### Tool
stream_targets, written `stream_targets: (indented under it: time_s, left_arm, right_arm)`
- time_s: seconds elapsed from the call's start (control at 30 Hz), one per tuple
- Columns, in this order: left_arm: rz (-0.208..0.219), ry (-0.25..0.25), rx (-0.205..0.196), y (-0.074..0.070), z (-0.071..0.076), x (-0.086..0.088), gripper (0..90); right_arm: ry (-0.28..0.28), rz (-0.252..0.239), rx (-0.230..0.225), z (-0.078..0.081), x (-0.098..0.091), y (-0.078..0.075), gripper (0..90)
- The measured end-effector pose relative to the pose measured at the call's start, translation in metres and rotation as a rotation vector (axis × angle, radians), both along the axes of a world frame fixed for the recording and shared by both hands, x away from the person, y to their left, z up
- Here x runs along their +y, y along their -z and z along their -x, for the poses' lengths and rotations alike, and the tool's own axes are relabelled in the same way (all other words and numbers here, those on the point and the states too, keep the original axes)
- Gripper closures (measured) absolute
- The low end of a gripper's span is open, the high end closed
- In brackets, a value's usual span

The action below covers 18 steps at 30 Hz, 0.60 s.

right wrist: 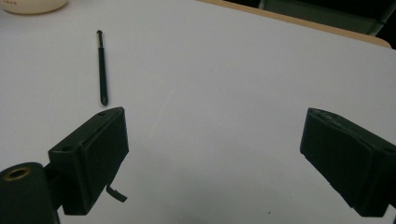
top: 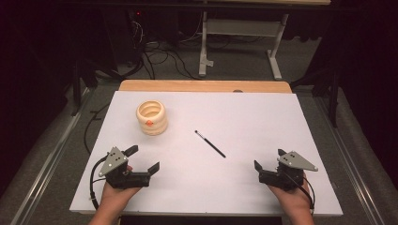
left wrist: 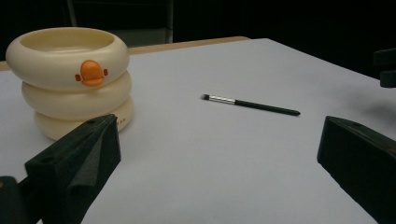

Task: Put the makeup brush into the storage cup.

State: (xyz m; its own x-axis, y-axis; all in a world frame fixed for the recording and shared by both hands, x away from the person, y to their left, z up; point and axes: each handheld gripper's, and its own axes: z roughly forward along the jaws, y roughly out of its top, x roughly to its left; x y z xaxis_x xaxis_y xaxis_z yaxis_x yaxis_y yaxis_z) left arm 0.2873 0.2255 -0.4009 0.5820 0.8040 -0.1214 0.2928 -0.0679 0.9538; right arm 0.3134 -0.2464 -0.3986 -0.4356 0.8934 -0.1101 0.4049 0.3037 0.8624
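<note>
Brush, slim and black (silver ferrule), lies untouched on white table; both grippers' jaws gape empty.

A glossy cream plastic holder and a matt black brush lie on the smooth matt white table sheet.

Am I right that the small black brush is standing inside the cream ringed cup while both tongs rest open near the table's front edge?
Not quite: the brush lies flat on the white table, apart from the cream cup, as the high view shows. Both the left tongs and right tongs are open.
</note>
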Motion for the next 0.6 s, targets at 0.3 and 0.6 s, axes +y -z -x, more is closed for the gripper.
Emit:
stream_targets:
  time_s: [0.3, 0.6]
  left_arm:
    - [-0.001, 0.0, 0.001, -0.0001, 0.0, 0.0, 0.1]
    - [-0.004, 0.002, 0.002, -0.0001, -0.0001, -0.0002, 0.1]
  right_arm:
    - [0.013, 0.062, 0.045, -0.0022, 0.0023, 0.0021, 12.9]
    - [0.016, 0.086, 0.112, -0.005, 0.0035, 0.0053, 15.9]
